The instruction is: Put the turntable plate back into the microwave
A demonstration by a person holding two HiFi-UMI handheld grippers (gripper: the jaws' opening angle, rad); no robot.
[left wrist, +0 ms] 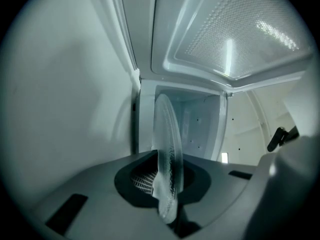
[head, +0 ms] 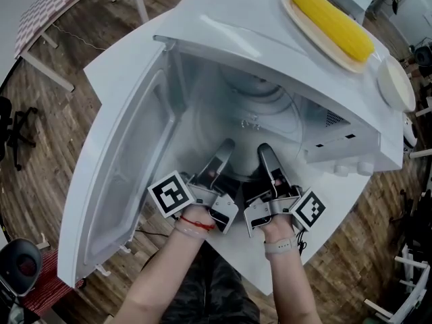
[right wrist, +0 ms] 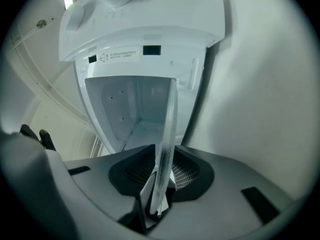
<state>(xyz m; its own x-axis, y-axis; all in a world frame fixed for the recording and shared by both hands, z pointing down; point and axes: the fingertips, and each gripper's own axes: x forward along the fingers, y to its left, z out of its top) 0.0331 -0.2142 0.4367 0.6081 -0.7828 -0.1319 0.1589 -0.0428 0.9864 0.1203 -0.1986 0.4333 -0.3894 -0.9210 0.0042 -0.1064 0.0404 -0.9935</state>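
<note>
Left gripper (head: 221, 156) and right gripper (head: 268, 162) sit side by side, both reaching into the open white microwave (head: 229, 29). Each is closed on the near rim of the turntable plate (head: 270, 106) — clear glass, round, faintly ribbed, seen edge-on between dark cross-hatched pads (right wrist: 187, 174). The plate extends ahead of both sets of jaws, inside the cavity; contact with the cavity floor cannot be told. The door (head: 121, 174) stands open left of the left gripper, its inner panel finely dimpled. Beyond the right gripper, on the glossy top — a yellow corn cob (head: 334, 22) on an oval cream dish (head: 337, 58).
</note>
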